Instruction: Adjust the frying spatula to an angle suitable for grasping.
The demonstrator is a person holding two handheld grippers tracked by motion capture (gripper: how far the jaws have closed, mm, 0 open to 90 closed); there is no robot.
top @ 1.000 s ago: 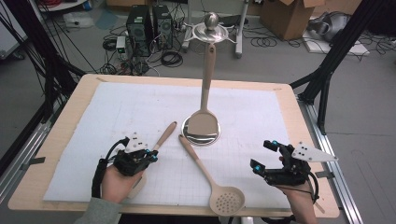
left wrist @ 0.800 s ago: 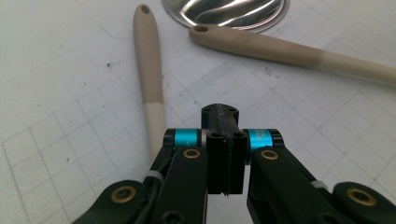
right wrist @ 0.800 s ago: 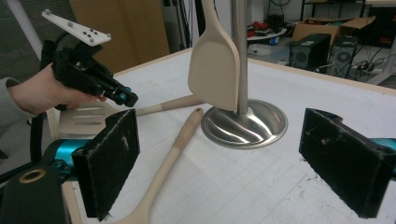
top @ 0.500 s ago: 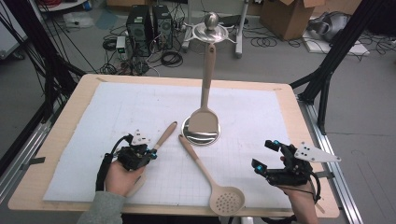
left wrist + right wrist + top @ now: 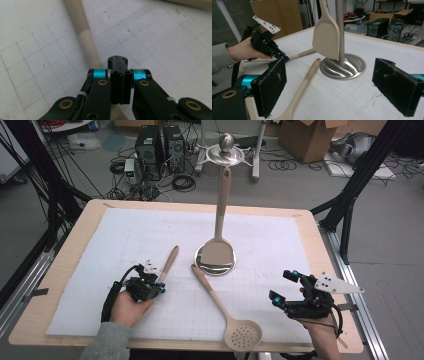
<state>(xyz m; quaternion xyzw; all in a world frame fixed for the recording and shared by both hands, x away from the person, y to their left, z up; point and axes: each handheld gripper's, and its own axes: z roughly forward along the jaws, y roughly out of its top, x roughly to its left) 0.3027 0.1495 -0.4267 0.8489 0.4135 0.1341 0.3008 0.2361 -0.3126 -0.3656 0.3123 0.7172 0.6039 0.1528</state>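
desk (image 5: 65, 270): light wood, white gridded mat (image 5: 125, 245) on top
floor (image 5: 400, 220): grey, cables, computer towers (image 5: 160, 145), cardboard box (image 5: 305, 137)
left tongs (image 5: 161, 287): clenched, over a utensil handle (image 5: 169, 262); hold unclear
right tongs (image 5: 284, 287): released

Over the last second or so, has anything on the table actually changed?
Only a little. The left gripper has sunk slightly toward the mat, jaws shut, by the beige utensil handle lying there; whether it grips the handle I cannot tell. The right gripper has kept its place, jaws open and empty. The slotted spoon, the hanging spatula and its steel stand lie as before.
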